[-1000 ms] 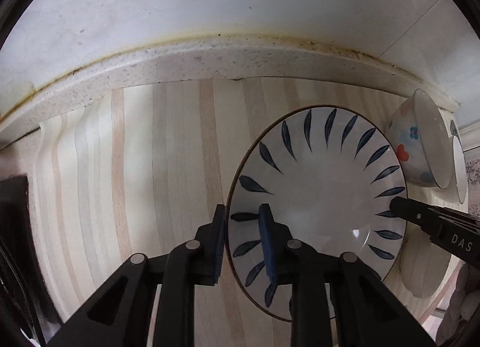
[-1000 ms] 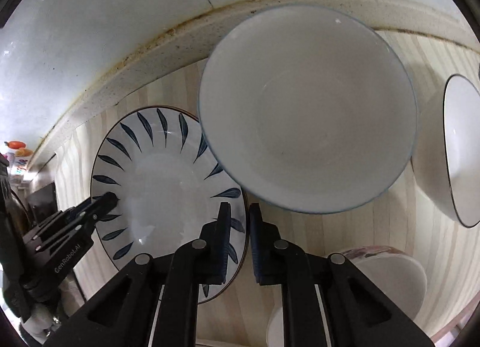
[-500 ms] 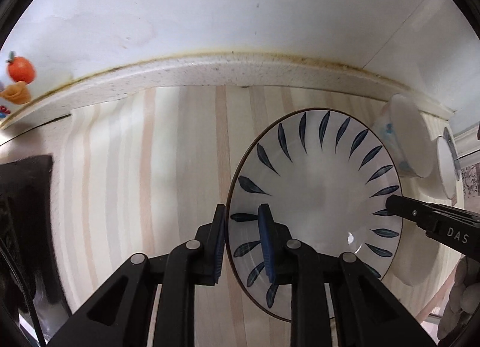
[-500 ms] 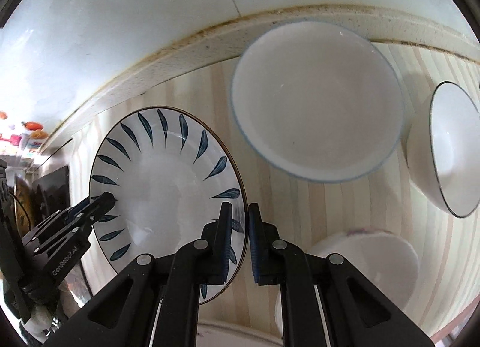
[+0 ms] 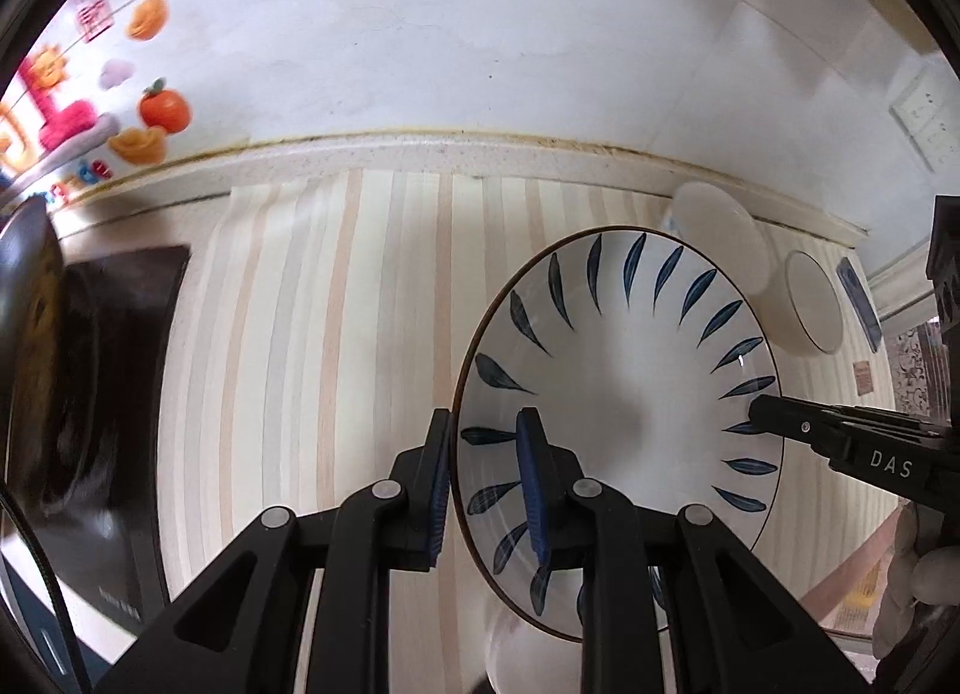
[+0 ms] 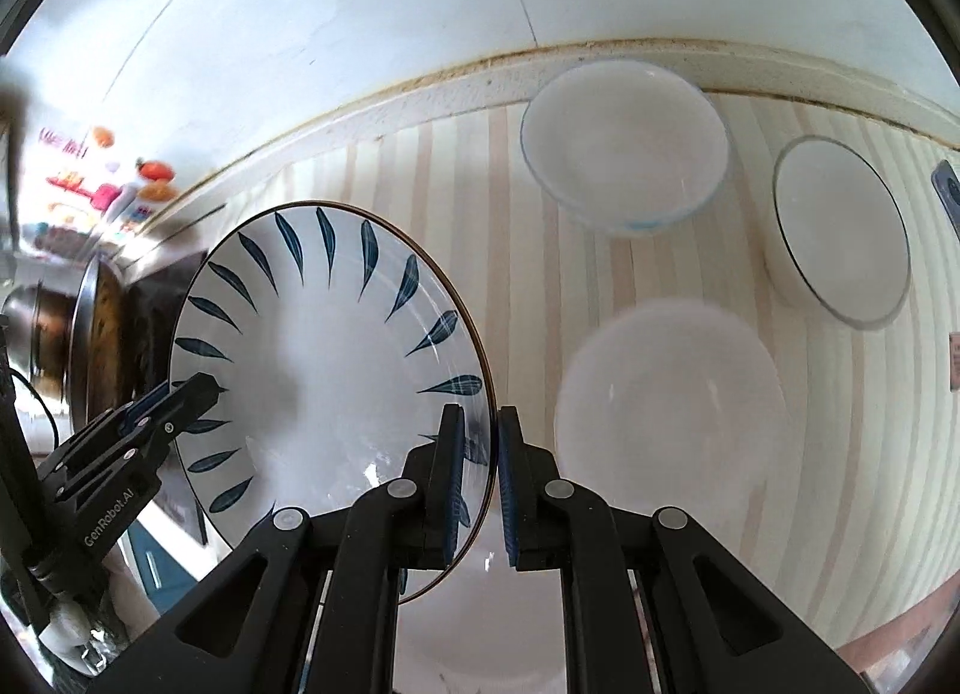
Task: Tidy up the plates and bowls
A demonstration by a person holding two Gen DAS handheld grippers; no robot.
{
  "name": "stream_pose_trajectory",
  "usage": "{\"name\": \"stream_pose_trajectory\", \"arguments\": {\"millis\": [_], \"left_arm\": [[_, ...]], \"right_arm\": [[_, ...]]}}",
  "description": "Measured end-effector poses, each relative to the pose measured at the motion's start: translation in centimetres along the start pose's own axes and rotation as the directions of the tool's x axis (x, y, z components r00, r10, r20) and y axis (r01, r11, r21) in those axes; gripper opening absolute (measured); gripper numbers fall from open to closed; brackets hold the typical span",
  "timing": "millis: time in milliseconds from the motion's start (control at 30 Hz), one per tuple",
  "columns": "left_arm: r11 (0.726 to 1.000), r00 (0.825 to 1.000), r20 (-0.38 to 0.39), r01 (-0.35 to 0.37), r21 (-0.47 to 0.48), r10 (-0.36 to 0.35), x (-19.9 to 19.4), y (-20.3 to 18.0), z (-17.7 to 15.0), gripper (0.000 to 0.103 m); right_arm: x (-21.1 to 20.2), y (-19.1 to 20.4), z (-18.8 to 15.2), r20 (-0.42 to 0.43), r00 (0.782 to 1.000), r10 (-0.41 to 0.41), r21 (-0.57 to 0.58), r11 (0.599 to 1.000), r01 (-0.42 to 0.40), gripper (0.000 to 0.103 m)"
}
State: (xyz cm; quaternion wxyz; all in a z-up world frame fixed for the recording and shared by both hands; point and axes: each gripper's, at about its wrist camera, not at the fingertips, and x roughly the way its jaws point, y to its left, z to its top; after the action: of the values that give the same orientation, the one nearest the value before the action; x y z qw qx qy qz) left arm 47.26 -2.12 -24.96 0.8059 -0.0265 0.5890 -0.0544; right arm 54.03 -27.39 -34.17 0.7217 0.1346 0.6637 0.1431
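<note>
Both grippers are clamping the leaf-patterned plate (image 5: pixel 618 394) by opposite edges, holding it above the striped countertop (image 5: pixel 336 334). The left gripper (image 5: pixel 483 481) is pinching the plate's left rim between narrowly set fingers, and the right gripper (image 6: pixel 477 475) is gripping the opposite rim the same way. The round plate is facing upward, tilted slightly, its painted leaves radiating toward the rim. A blue-rimmed bowl (image 6: pixel 624 150) and a dark-rimmed bowl (image 6: pixel 840 241) are sitting near the wall (image 6: pixel 420 3), well apart from the plate. A blurred white bowl (image 6: pixel 669 400) is lying just beside the right gripper's fingers.
</note>
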Motion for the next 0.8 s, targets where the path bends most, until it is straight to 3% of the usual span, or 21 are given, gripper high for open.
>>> {"name": "stream_pose_trajectory", "arguments": {"millis": [233,400,467,800], "left_arm": [[1.000,1.000,-0.025,-0.004,-0.029,0.003,-1.1,-1.3,-5.8,0.018],[0.999,0.998,-0.069,0.000,-0.050,-0.003,-0.4,-2.2,-9.5,0.018],[0.998,0.994,-0.111,-0.013,-0.060,0.006,0.3,-2.4,-10.6,0.018],[0.998,0.985,-0.167,-0.051,-0.023,0.047,3.2,-3.8,-13.3,0.018]], "right_arm": [[-1.0,-0.8,-5.5,-0.027,1.000,0.007,-0.041,0.999,-0.008,0.012],[0.5,-2.1,-9.3,-0.076,0.997,-0.004,-0.049,0.999,0.000,0.012],[1.3,-2.7,-10.5,-0.095,0.995,-0.008,-0.051,0.999,0.003,0.012],[4.1,-5.0,-13.5,-0.133,0.991,-0.024,-0.042,0.999,0.019,0.012]]}}
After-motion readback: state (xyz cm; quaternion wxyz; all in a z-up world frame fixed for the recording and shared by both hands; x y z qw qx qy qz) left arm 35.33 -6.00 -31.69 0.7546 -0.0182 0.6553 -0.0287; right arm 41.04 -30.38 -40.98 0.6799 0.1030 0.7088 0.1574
